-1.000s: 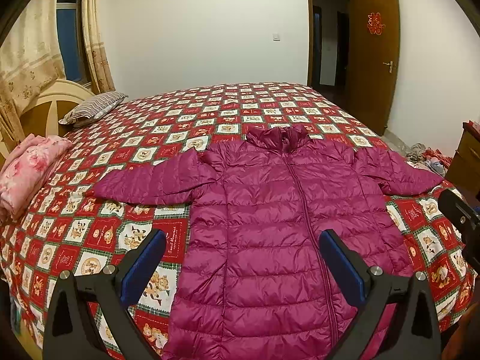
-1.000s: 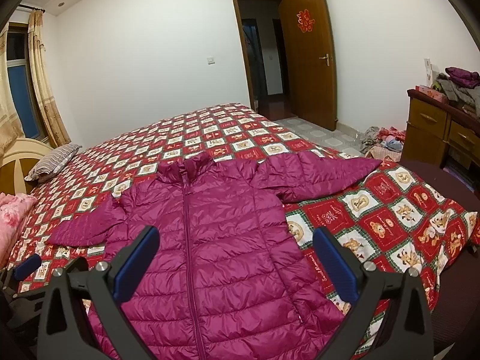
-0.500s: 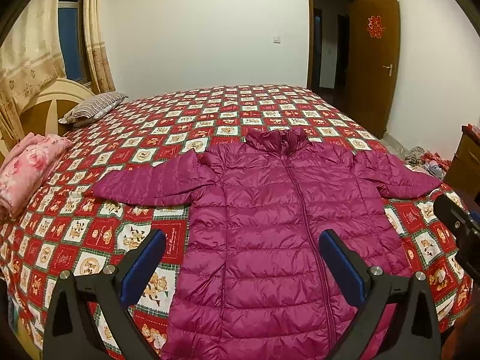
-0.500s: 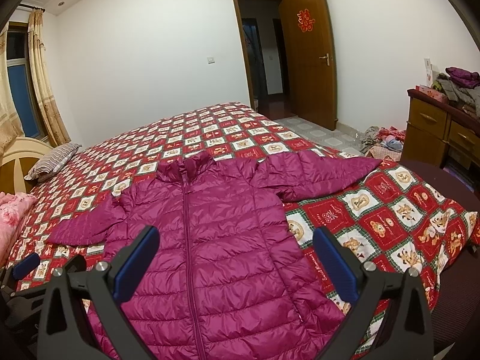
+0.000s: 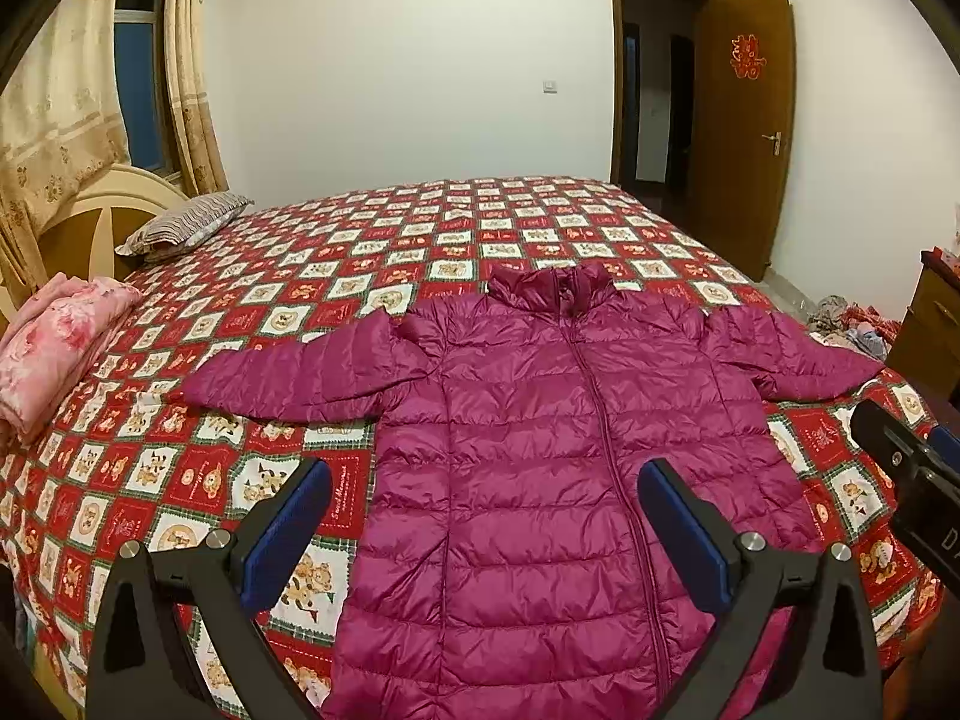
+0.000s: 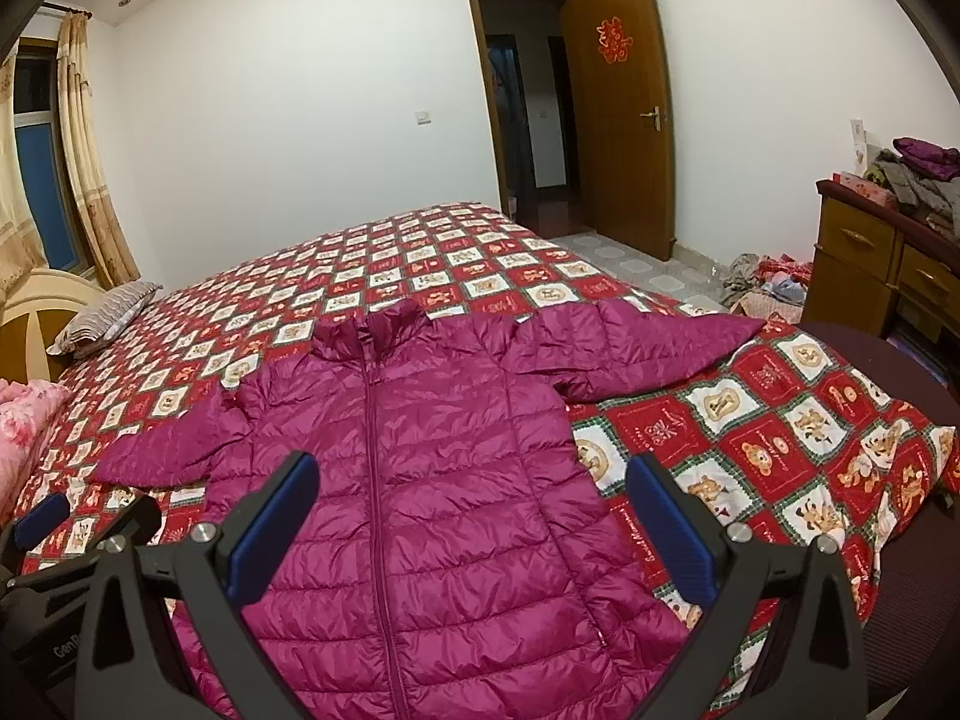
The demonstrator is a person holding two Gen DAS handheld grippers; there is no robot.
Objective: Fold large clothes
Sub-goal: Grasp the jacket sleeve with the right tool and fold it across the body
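A magenta quilted puffer jacket (image 5: 540,450) lies flat, zipped, front up on the bed, both sleeves spread sideways; it also shows in the right wrist view (image 6: 432,480). My left gripper (image 5: 486,516) is open and empty, held above the jacket's lower body. My right gripper (image 6: 474,510) is open and empty, above the jacket's lower right part. The right gripper's body shows at the right edge of the left wrist view (image 5: 900,480), and the left gripper's body at the left edge of the right wrist view (image 6: 60,540).
The bed carries a red patchwork bear quilt (image 5: 420,240). A folded pink blanket (image 5: 54,348) and a striped pillow (image 5: 180,228) lie at the headboard side. A wooden dresser (image 6: 882,264) with piled clothes stands right; clothes lie on the floor (image 6: 768,282) by the open door.
Both grippers have drifted slightly; the jacket sits a little lower in the left wrist view. Nothing was grasped or moved.
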